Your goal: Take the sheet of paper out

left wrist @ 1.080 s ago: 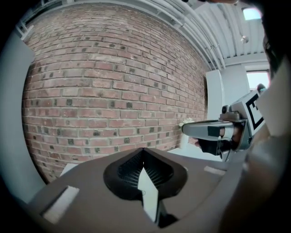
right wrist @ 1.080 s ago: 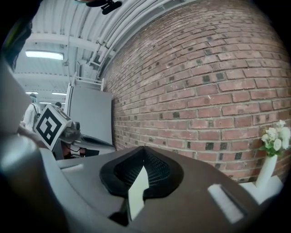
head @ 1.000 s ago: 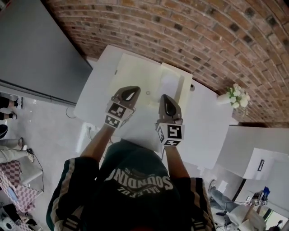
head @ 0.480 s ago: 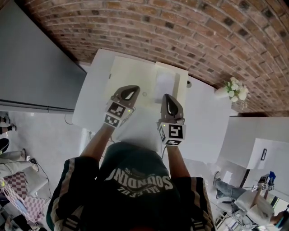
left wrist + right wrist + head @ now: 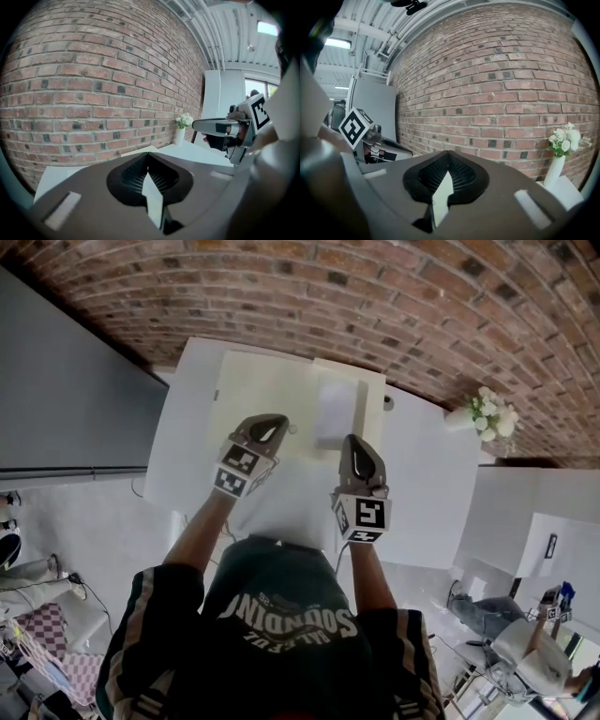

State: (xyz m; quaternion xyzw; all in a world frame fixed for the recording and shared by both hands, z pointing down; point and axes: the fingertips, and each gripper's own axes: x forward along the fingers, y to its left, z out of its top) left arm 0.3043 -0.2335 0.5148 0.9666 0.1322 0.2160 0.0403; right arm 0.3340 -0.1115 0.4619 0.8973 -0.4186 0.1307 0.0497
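Note:
A white sheet of paper [image 5: 335, 409] lies on the right part of a flat cream machine [image 5: 253, 390], which stands on the white table [image 5: 431, 493] against the brick wall. My left gripper [image 5: 271, 427] hovers over the machine's near edge, left of the sheet, with its jaws shut and empty [image 5: 147, 154]. To the right, my right gripper [image 5: 353, 447] hangs just short of the sheet's near end, also shut and empty [image 5: 449, 153]. Each gripper view looks over the table at the wall and shows the other gripper; the sheet itself is hidden there.
A white vase of flowers [image 5: 487, 415] stands at the table's far right by the wall [image 5: 562, 140]. A small dark knob [image 5: 388, 402] sits right of the machine. A grey cabinet [image 5: 66, 399] flanks the table's left, and a white counter [image 5: 534, 531] stands to the right.
Both grippers have crept forward and a little down toward the cream machine. Their jaws have stayed shut.

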